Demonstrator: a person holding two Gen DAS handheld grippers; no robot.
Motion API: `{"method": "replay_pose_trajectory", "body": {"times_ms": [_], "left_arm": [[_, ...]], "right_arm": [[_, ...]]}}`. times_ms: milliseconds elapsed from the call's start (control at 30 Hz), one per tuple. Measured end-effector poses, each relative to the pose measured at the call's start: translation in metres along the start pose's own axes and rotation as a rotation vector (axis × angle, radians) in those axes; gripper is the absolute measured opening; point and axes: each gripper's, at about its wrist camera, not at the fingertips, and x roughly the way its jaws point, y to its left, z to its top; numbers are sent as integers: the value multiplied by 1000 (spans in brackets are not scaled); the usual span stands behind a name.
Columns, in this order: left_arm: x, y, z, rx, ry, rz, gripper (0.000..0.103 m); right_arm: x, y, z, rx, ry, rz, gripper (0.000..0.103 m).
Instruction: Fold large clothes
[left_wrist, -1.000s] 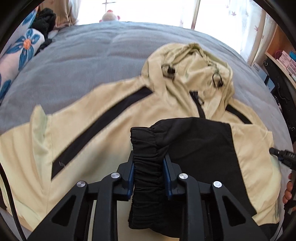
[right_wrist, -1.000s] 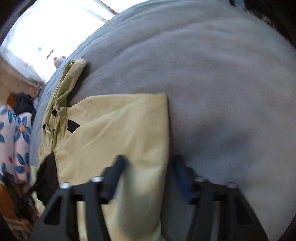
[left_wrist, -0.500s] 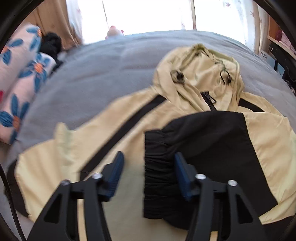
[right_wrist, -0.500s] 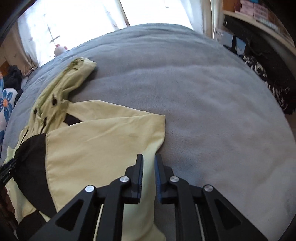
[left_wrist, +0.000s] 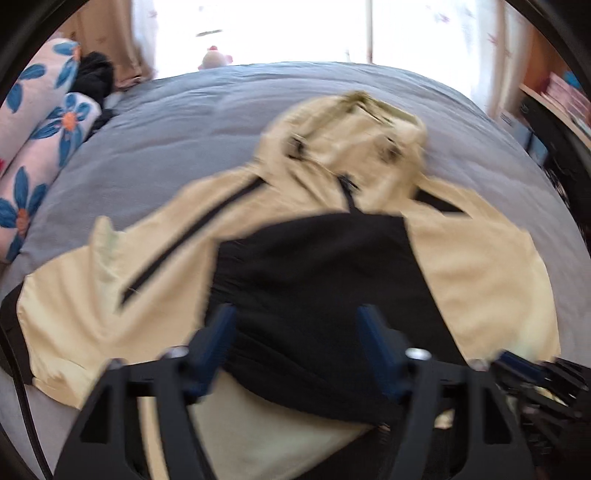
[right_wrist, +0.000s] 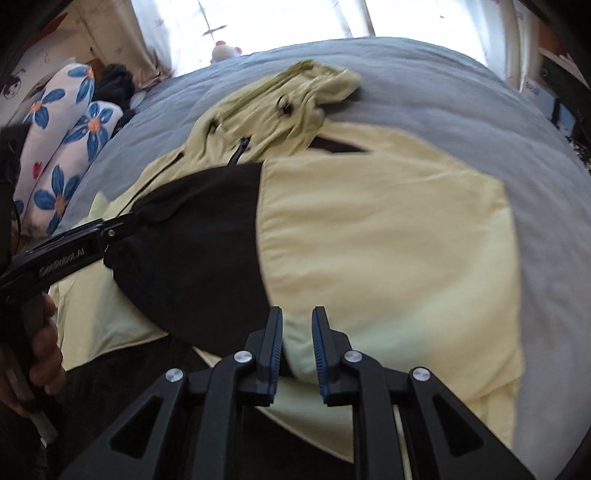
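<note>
A pale yellow hooded jacket (left_wrist: 472, 266) lies front up on the grey bed (left_wrist: 184, 122), hood (left_wrist: 362, 144) at the far end. Its black sleeve (left_wrist: 314, 277) is folded across the chest. My left gripper (left_wrist: 295, 314) hovers over that sleeve. Its jaws are opening and stand wide, with the cuff below them and untouched. In the right wrist view it (right_wrist: 122, 225) reaches in from the left by the sleeve (right_wrist: 199, 236). My right gripper (right_wrist: 297, 314) hangs over the jacket (right_wrist: 388, 240) near its hem. A narrow gap separates the jaws; cloth shows through, none visibly pinched.
Flowered pillows (left_wrist: 40, 122) and a dark heap of clothes (left_wrist: 94, 77) lie along the bed's left side. A small plush toy (left_wrist: 214, 59) sits at the far edge under the bright window. Shelves (left_wrist: 561, 96) stand to the right. A hand (right_wrist: 40, 350) holds the left gripper's handle.
The left jaws let go of the black cuff, spread wide and drew back. The right gripper narrowed from wide open and swung from the jacket's right edge to its near hem.
</note>
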Motion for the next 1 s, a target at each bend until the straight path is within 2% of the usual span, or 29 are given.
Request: {"method": "replay_pose_trajectory", "body": {"times_ms": [133, 167, 200, 267, 300, 333, 400, 467, 533, 733, 1000], "left_arm": [[25, -27, -23, 75, 60, 53, 84], [32, -24, -25, 69, 73, 80, 84], [36, -18, -26, 56, 78, 88, 84], [41, -3, -25, 13, 85, 44, 84], [42, 3, -24, -5, 85, 23, 84], [42, 5, -24, -10, 83, 10, 84], [42, 2, -24, 9, 77, 16, 84], [41, -5, -25, 35, 77, 41, 84], [39, -8, -25, 45, 73, 56, 84], [10, -8, -23, 44, 38, 52, 84], [-52, -6, -34, 32, -30, 19, 84]], "right_arm": [[7, -17, -8, 15, 0, -10, 13], [2, -28, -9, 24, -14, -44, 13], [-2, -35, -10, 24, -28, -113, 13], [-8, -55, -13, 31, -48, -248, 16], [-11, -77, -16, 67, -44, -277, 16], [-13, -89, -17, 96, -39, -270, 14], [-21, -117, -22, 181, -38, -190, 12], [-28, -122, -23, 199, -45, -179, 12], [-31, -118, -23, 198, -48, -192, 16], [-45, -93, -25, 181, -62, -178, 16], [-85, -54, -32, 163, -109, -138, 16]]}}
